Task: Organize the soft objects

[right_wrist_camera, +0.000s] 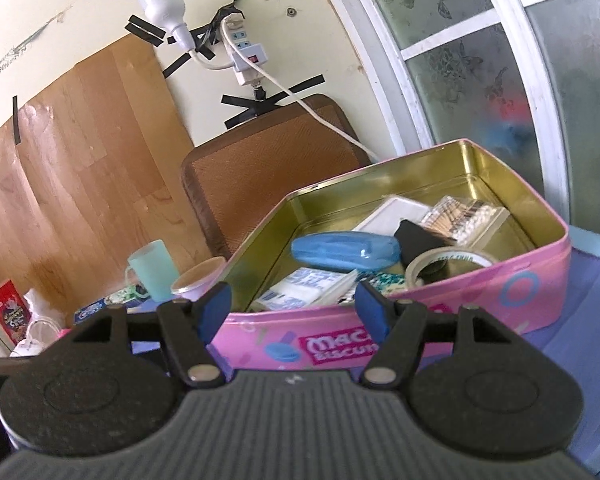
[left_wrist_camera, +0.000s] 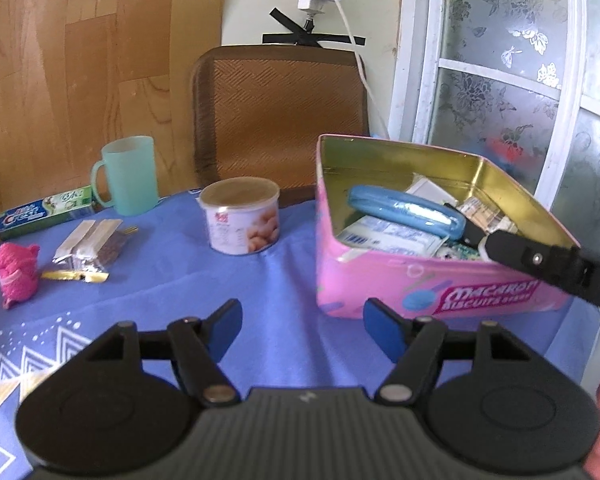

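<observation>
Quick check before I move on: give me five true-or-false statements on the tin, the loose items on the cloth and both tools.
1. The pink tin has its lid off. True.
2. The blue case lies on the cloth beside the tin. False: it lies inside the tin.
3. The left tool is open and holds nothing. True.
4. The pink soft bundle is already in the tin. False: it lies on the blue cloth, far left of the tin.
5. The right tool grips the tape roll. False: its jaws are open and empty, and the roll sits in the tin.
</observation>
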